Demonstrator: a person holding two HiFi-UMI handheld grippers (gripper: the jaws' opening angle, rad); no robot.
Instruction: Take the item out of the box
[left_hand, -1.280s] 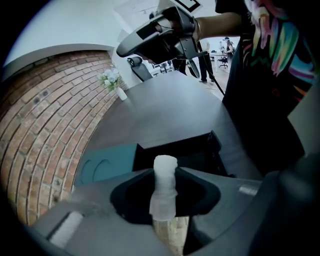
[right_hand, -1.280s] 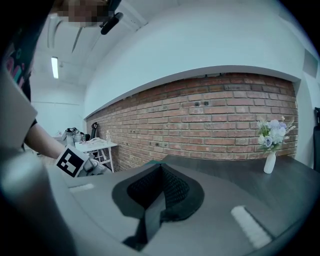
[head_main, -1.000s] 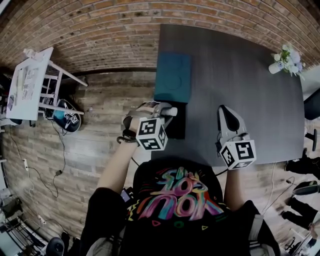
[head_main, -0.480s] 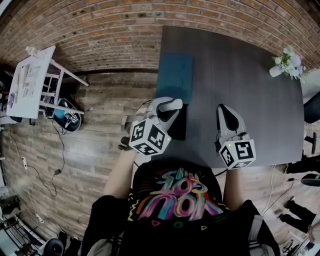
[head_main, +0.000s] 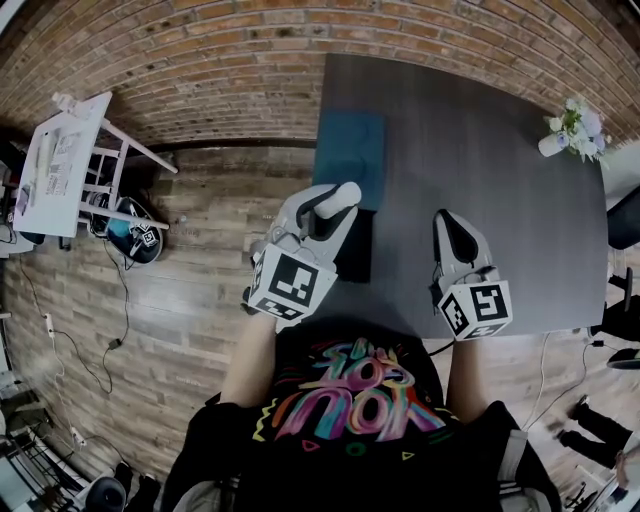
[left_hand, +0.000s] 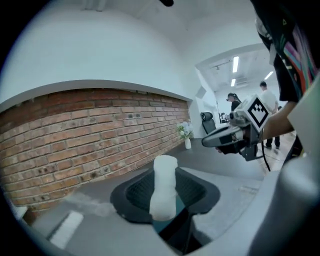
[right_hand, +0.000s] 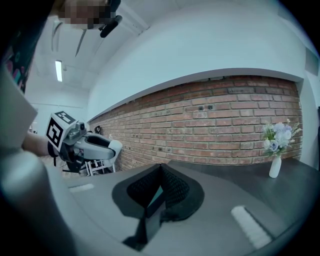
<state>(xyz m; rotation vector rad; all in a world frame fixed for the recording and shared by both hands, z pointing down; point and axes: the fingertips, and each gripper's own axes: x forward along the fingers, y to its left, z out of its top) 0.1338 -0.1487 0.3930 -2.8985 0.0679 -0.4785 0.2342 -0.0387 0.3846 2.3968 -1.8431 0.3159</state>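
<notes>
White item (left_hand: 164, 189), a pale roll, stands clamped between the fingers of the left gripper (head_main: 333, 203). It is held over the left edge of the counter (head_main: 490, 190), between a teal box (head_main: 350, 150) and a black piece (head_main: 357, 252). The right gripper (head_main: 447, 222) hovers over the counter, fingers clenched together on nothing. A vase of flowers (head_main: 573, 122) stands far right.
</notes>
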